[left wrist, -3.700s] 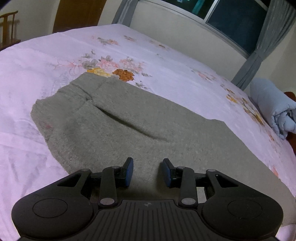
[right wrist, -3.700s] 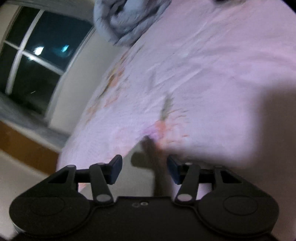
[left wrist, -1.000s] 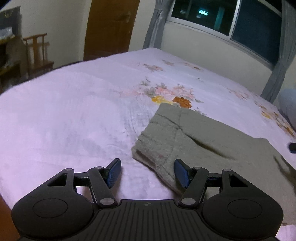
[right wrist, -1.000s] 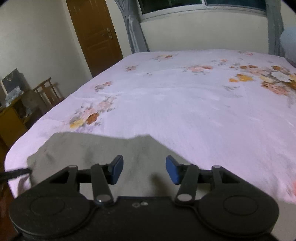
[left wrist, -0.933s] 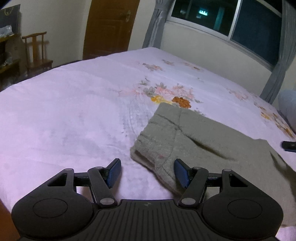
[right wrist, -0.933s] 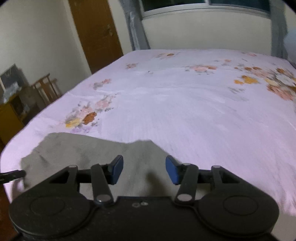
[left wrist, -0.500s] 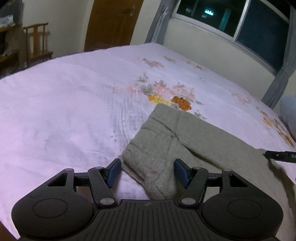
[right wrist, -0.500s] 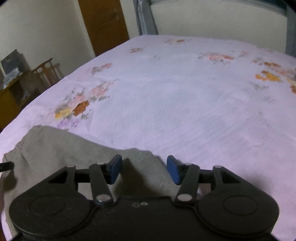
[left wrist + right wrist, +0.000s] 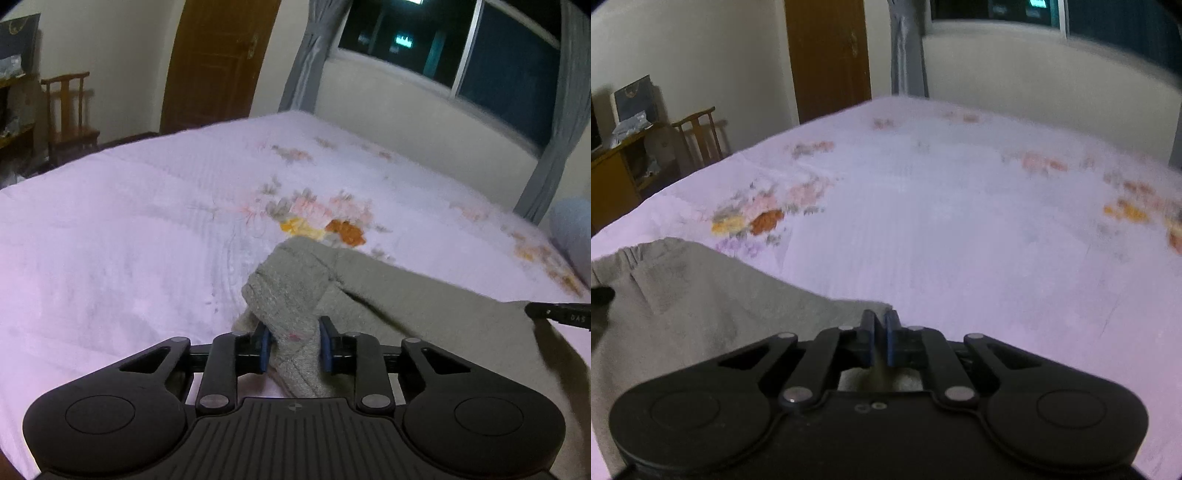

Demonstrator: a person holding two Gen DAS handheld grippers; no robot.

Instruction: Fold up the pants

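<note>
Grey-green knit pants (image 9: 406,295) lie on the pink floral bed sheet (image 9: 129,229). My left gripper (image 9: 293,345) is shut on the ribbed waistband end of the pants, which is bunched and lifted between the blue pads. My right gripper (image 9: 881,341) is shut on the pants' far edge (image 9: 701,295), a thin fold of cloth pinched between its pads. The right gripper's finger tip shows at the right edge of the left wrist view (image 9: 557,314).
A wooden door (image 9: 218,62) and wooden chair (image 9: 70,107) stand beyond the bed's far left. A dark window (image 9: 461,48) with grey curtains is behind. A rolled blue blanket (image 9: 576,229) lies at the right edge. A wooden cabinet (image 9: 617,173) stands left.
Both grippers have closed on the pants: left on the waistband end, right on the opposite edge. The waistband is now bunched and raised off the sheet.
</note>
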